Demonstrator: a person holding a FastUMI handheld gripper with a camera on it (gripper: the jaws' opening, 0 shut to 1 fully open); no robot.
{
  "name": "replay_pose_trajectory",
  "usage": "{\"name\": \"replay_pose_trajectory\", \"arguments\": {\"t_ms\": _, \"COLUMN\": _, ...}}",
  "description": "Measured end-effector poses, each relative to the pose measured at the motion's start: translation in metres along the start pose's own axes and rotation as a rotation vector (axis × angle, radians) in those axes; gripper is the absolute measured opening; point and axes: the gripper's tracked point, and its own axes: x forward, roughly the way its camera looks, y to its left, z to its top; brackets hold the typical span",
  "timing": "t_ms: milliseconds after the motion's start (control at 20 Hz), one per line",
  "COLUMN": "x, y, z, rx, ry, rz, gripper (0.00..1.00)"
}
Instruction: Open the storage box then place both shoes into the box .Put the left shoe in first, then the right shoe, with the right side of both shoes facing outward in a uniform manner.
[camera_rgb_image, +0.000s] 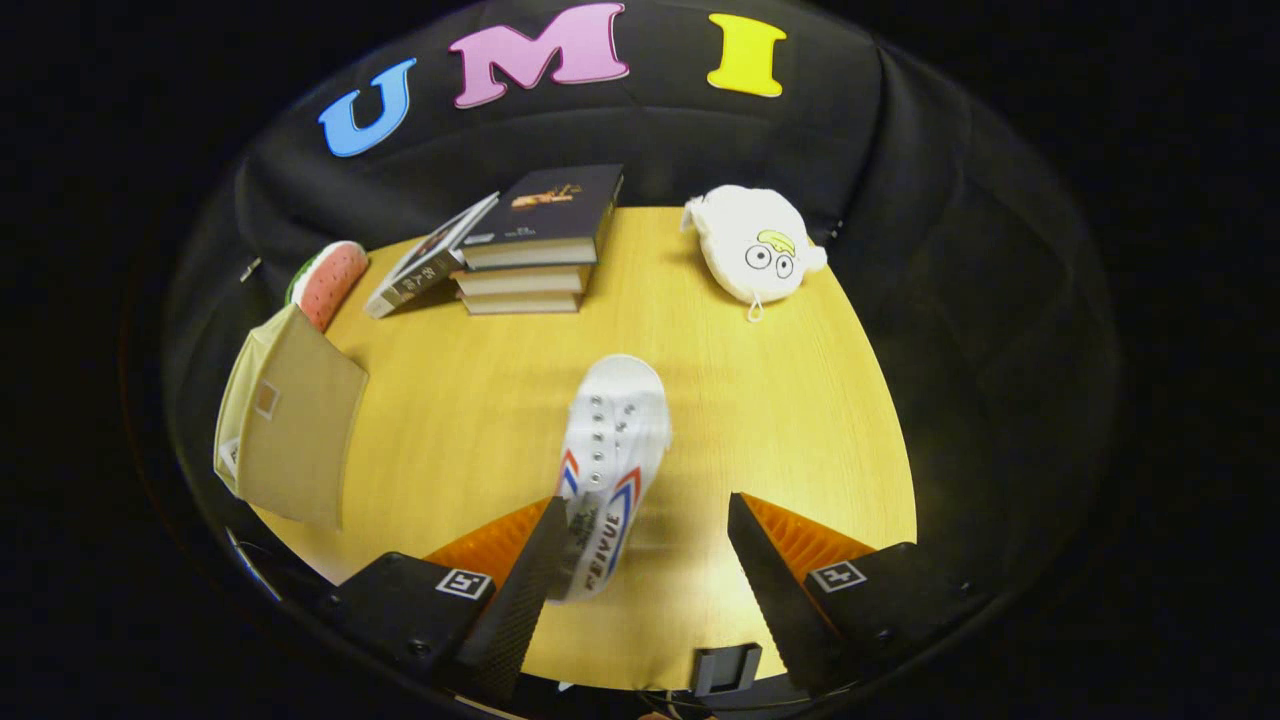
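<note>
One white shoe (612, 450) on the table (790, 400), heel by left finger, fingers (530, 580) spread wide

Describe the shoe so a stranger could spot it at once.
On the yellow wooden table, nearer than the stack of books, a white shoe lies between the open gripper fingers. Red and blue side stripes set it apart from the white plush toy.

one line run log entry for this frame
hand-held gripper: open, white shoe between fingers beside left finger | storage box: at table's left edge | shoes in box: cannot tell
</note>
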Motion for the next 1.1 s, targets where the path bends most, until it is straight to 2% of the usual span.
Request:
{"name": "replay_pose_trajectory", "arguments": {"t_ms": 150, "x": 0.026, "y": -0.004, "z": -0.017, "rx": -0.025, "ry": 0.077, "rz": 0.018, "gripper": 0.99}}
{"name": "replay_pose_trajectory", "arguments": {"t_ms": 350, "x": 0.043, "y": 0.013, "z": -0.020, "rx": -0.022, "ry": 0.123, "rz": 0.089, "gripper": 0.99}}
{"name": "replay_pose_trajectory", "arguments": {"t_ms": 550, "x": 0.069, "y": 0.014, "z": -0.021, "rx": -0.100, "ry": 0.129, "rz": 0.063, "gripper": 0.99}}
{"name": "replay_pose_trajectory", "arguments": {"t_ms": 600, "x": 0.076, "y": 0.018, "z": -0.020, "rx": -0.098, "ry": 0.117, "rz": 0.078, "gripper": 0.96}}
{"name": "replay_pose_trajectory", "arguments": {"t_ms": 700, "x": 0.077, "y": 0.030, "z": -0.023, "rx": -0.047, "ry": 0.135, "rz": 0.126, "gripper": 0.68}}
{"name": "replay_pose_trajectory", "arguments": {"t_ms": 750, "x": 0.078, "y": 0.031, "z": -0.023, "rx": -0.026, "ry": 0.138, "rz": 0.141, "gripper": 0.48}}
{"name": "replay_pose_trajectory", "arguments": {"t_ms": 900, "x": 0.075, "y": 0.029, "z": -0.024, "rx": 0.092, "ry": 0.150, "rz": 0.170, "gripper": 0.37}}
{"name": "replay_pose_trajectory", "arguments": {"t_ms": 950, "x": 0.077, "y": 0.027, "z": -0.022, "rx": 0.151, "ry": 0.148, "rz": 0.169, "gripper": 0.24}}
{"name": "replay_pose_trajectory", "arguments": {"t_ms": 1050, "x": 0.078, "y": 0.024, "z": -0.024, "rx": 0.222, "ry": 0.134, "rz": 0.184, "gripper": 0.08}}
{"name": "replay_pose_trajectory", "arguments": {"t_ms": 1100, "x": 0.077, "y": 0.024, "z": -0.023, "rx": 0.259, "ry": 0.133, "rz": 0.191, "gripper": 0.08}}
